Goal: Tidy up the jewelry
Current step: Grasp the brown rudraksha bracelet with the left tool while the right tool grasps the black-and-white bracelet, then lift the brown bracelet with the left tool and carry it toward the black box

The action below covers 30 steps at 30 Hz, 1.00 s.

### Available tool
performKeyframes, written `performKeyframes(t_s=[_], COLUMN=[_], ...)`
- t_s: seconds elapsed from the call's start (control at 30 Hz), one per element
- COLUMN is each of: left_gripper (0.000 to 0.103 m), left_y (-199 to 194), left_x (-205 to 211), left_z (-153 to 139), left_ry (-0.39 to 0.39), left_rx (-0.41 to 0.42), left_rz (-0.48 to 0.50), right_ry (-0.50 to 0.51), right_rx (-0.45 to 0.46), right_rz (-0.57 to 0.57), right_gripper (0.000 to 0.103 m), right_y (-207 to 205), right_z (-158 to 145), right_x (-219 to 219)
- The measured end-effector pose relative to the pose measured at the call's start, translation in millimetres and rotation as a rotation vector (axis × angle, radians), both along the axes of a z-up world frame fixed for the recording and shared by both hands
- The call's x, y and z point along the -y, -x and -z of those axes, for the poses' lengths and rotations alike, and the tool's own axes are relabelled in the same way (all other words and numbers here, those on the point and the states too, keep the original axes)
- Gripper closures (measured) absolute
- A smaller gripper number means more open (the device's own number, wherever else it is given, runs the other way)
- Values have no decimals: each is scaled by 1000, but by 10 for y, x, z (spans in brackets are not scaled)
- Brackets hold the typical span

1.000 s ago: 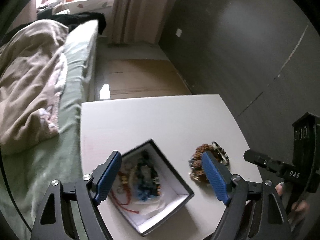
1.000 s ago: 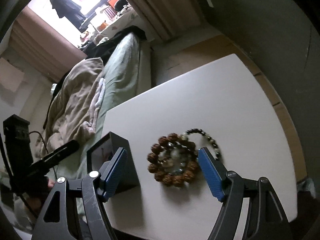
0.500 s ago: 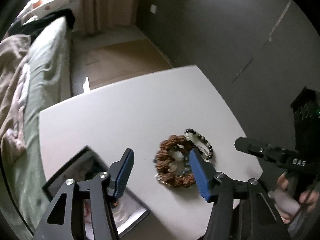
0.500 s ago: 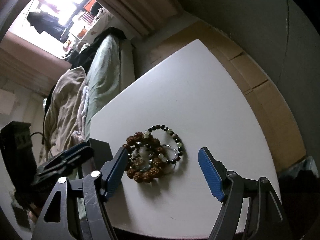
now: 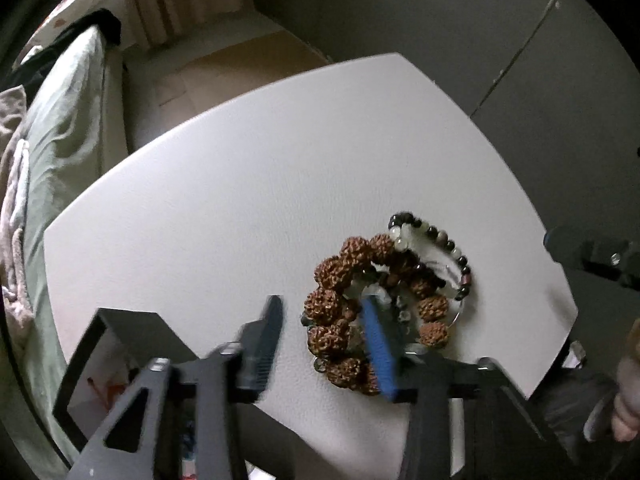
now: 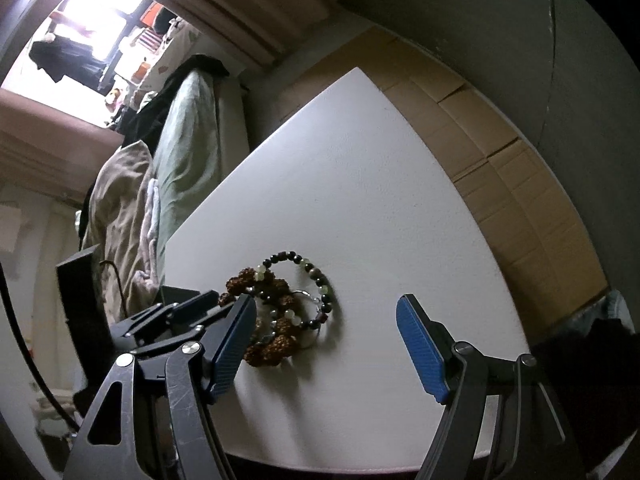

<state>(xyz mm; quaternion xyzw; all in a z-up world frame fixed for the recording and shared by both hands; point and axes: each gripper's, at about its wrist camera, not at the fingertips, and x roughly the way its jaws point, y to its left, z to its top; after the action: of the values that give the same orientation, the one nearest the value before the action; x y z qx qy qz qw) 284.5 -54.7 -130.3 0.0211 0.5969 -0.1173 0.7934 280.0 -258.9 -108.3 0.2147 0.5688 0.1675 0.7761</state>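
Left gripper (image 5: 320, 332) is down over the heap of bracelets (image 5: 380, 300) at the lower right of the white table (image 5: 240, 180), jaws closing, one blue pad inside the ring of the brown knobbly bracelet (image 5: 332, 280), the other outside it. Whether the pads press on the beads yet, I cannot tell. The black-and-pale beaded bracelet (image 5: 440, 244) lies tangled in the same heap. Right gripper (image 6: 326, 342) hangs wide apart and empty, just beside the pile. The dark jewelry box (image 5: 120, 344) sits at lower left.
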Motion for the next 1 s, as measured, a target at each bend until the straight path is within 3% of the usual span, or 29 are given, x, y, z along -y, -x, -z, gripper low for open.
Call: performKeyframes(t_s=[0.13, 0.33, 0.6, 0.77, 1.0], left_gripper=[84, 84, 84, 84, 84], left_y=[18, 171, 316, 408, 454], left_x=[-54, -163, -330, -431, -608], left_z=[-50, -355, -656, -812, -905], left_ry=[40, 151, 240, 257, 282], left_rx=[21, 96, 167, 205, 227], left_rz=[-8, -8, -16, -26, -59], right_ry=[-1, -8, 18, 50, 205], right_rx=[2, -11, -14, -10, 28], right_rz=[-19, -50, -95, -105, -38], right_gripper=[29, 31, 53, 57, 57], right_y=[-9, -37, -47, -80, -175], right_z=[4, 61, 156, 200, 188], right_x=[-96, -301, -524, -608, -524])
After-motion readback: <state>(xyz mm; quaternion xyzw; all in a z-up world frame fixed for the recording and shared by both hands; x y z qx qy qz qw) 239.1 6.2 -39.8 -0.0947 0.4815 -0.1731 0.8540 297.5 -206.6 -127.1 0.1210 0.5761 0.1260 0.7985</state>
